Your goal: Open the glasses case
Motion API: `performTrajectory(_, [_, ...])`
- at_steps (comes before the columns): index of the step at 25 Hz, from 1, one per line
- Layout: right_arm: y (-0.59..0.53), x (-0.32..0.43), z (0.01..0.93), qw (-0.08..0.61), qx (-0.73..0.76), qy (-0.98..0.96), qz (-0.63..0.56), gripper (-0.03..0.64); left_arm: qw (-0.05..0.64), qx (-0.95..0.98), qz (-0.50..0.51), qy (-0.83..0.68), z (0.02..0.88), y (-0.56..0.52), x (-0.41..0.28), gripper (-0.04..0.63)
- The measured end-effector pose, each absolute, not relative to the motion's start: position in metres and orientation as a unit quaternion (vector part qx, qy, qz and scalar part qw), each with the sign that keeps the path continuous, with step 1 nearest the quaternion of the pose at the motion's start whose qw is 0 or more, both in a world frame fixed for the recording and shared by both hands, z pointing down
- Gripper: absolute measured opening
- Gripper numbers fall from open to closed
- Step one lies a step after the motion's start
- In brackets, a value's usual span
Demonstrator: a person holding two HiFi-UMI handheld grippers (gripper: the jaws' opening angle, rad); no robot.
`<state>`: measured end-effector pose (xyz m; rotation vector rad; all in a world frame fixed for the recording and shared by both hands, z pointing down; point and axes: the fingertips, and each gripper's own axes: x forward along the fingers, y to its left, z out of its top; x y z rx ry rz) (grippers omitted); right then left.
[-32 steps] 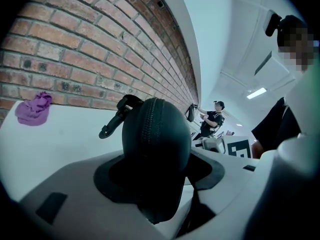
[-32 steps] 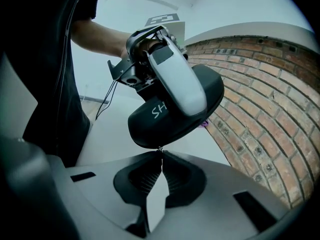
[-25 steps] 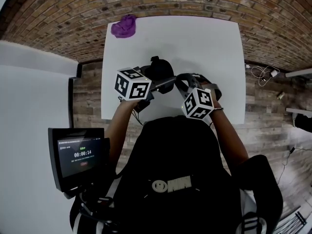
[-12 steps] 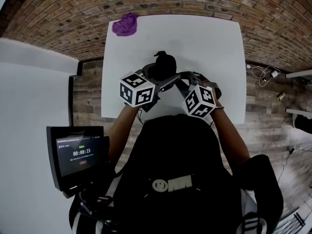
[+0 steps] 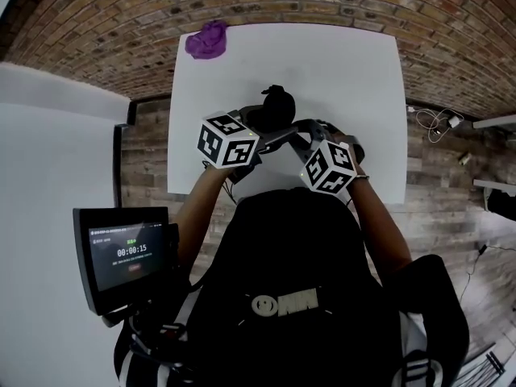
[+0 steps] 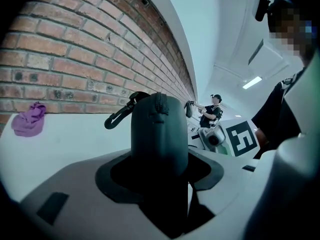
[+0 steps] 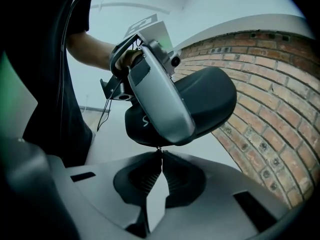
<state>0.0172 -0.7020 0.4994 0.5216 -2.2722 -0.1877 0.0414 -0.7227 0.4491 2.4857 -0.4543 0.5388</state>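
A dark grey zippered glasses case (image 5: 276,106) hangs above the white table (image 5: 347,63). My left gripper (image 5: 272,129) is shut on it, and its jaws clamp the two sides of the case (image 6: 159,129). A black clip (image 6: 120,115) dangles from the case's far end. My right gripper (image 5: 295,132) comes in from the right and is shut. Its tips (image 7: 160,153) pinch a small zipper pull (image 7: 160,147) at the lower edge of the case (image 7: 205,101). The left gripper's grey finger (image 7: 157,101) lies across the case in the right gripper view.
A crumpled purple cloth (image 5: 207,40) lies at the table's far left corner, also visible as the cloth (image 6: 28,119) in the left gripper view. A brick wall (image 5: 97,22) runs behind the table. A small screen (image 5: 129,256) stands at my left side.
The case and my left gripper have shifted slightly to the right and away from me. The right gripper has stayed at the case's edge, still shut.
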Motion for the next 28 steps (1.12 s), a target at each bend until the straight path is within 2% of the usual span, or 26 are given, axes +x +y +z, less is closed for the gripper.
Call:
performTrajectory(15, [-0.719,0.034,0.479,0.383,0.237,-0.888,-0.088,0.009,0.278,0.921,0.231,-0.144,0.464,-0.709,0.039,0.268])
performTrajectory(28, [-0.722,0.042,0.477,0.405,0.23,-0.878,-0.107,0.009,0.289,0.916,0.245,-0.131,0.473,-0.703,0.04,0.268])
